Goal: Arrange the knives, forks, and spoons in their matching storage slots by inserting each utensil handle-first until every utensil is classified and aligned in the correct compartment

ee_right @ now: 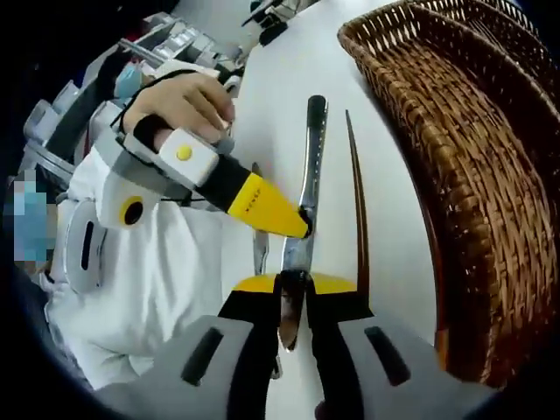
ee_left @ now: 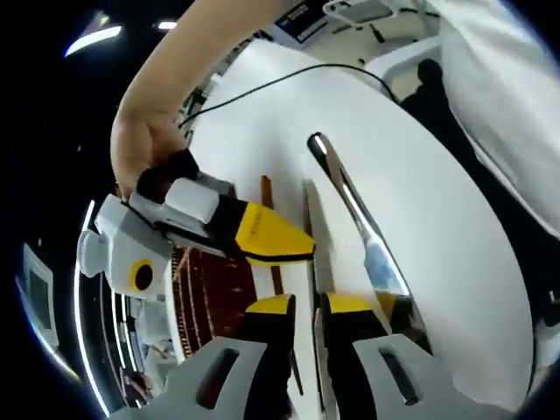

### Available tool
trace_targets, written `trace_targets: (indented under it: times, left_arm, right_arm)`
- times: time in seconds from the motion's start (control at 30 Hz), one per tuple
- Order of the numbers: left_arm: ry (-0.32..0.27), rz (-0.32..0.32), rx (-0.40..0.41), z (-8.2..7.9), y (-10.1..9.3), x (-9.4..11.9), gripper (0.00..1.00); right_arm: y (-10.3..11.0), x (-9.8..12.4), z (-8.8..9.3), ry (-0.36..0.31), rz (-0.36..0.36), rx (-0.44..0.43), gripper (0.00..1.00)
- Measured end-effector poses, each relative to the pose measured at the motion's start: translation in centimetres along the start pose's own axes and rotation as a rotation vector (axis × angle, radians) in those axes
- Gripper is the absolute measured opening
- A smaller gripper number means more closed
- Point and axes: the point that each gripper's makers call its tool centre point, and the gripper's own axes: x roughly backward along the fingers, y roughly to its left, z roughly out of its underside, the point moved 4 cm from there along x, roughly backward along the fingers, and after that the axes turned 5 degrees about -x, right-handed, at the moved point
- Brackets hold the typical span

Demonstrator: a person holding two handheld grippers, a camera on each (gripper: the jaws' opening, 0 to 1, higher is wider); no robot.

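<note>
No legible text, label, brand, number or sign appears in either view. Small dark markings stand on the yellow jaw tip of the right gripper (ee_left: 302, 248) and of the left gripper (ee_right: 304, 226), too blurred to read.

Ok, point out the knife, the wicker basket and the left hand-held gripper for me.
Knife (ee_right: 311, 166): right gripper view, mid-handle.
Wicker basket (ee_right: 437, 131): right gripper view, woven side wall.
Left hand-held gripper (ee_right: 304, 224): right gripper view, yellow tip at the knife.
</note>
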Motion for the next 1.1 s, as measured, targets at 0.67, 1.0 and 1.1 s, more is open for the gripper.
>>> trace_targets:
  times: [0.67, 1.0, 1.1]
  left_arm:
    - [-0.033, 0.104, 0.073, 0.1, 0.3, -0.1, 0.01]
    - [-0.040, 0.202, 0.189, 0.2, 0.7, -0.3, 0.01]
    - [-0.053, 0.230, 0.244, 0.2, 1.0, -0.3, 0.01]
  right_arm:
    - [0.2, 0.4, -0.3, -0.035, 0.058, 0.057, 0.14]
    - [-0.3, 1.5, -1.1, -0.067, 0.275, 0.230, 0.20]
    - [-0.1, 1.5, -0.9, -0.038, 0.319, 0.293, 0.19]
